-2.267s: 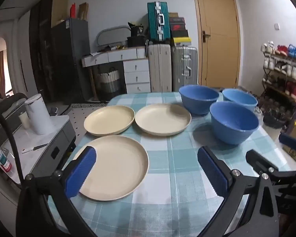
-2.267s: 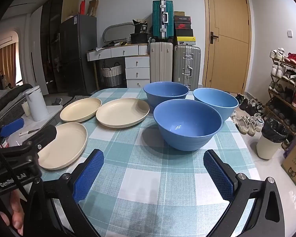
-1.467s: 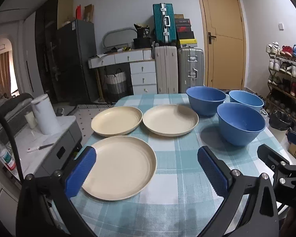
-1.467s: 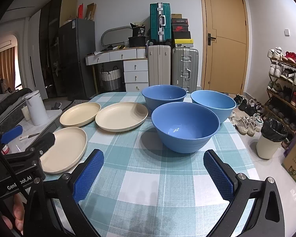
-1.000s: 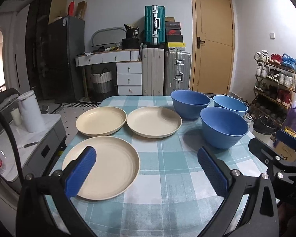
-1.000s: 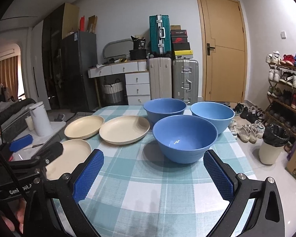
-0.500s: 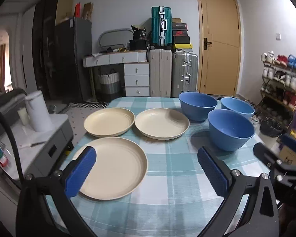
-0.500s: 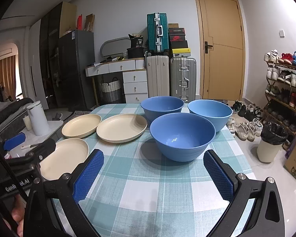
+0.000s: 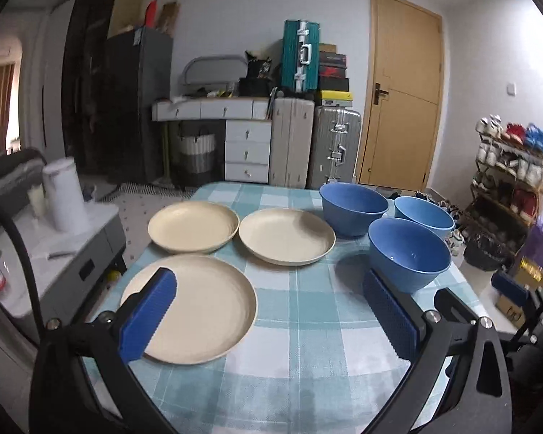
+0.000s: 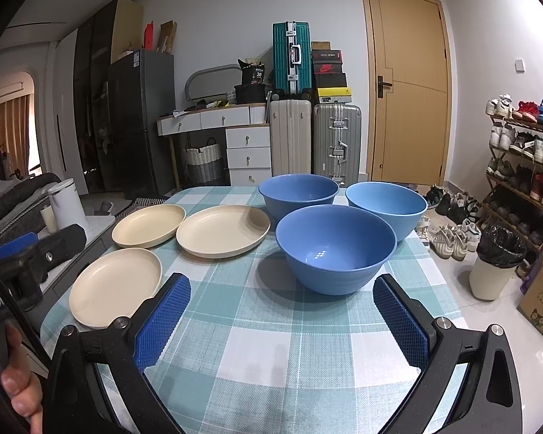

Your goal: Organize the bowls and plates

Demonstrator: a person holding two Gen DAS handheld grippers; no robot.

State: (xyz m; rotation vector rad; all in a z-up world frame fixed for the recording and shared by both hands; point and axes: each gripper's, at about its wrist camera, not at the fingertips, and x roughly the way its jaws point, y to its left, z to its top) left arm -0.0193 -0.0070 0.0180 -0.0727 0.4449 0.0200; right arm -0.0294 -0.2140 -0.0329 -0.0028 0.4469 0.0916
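Observation:
Three cream plates lie on the checked table: a near one [image 9: 195, 307] [image 10: 116, 285], a far left one [image 9: 193, 226] [image 10: 148, 225] and a middle one [image 9: 286, 240] [image 10: 222, 230]. Three blue bowls stand to their right: a near one [image 9: 409, 253] [image 10: 336, 247], a far one [image 9: 354, 208] [image 10: 298, 191] and a lighter one [image 9: 424, 215] [image 10: 386, 204]. My left gripper [image 9: 269, 307] hovers open over the near plate's right side. My right gripper [image 10: 281, 313] is open just short of the near bowl. Neither holds anything.
The table [image 10: 271, 343] has a teal checked cloth. Left of it stands a grey cabinet [image 9: 72, 253] with a white kettle [image 9: 65, 193]. A shoe rack [image 10: 525, 152], a bin [image 10: 496, 264] and a cardboard box [image 10: 541, 296] sit to the right. Suitcases [image 10: 315, 141] and a door [image 10: 409, 83] are behind.
Both views swayed slightly over the table, rising and settling back. Plates and bowls have not moved. Both grippers stayed open.

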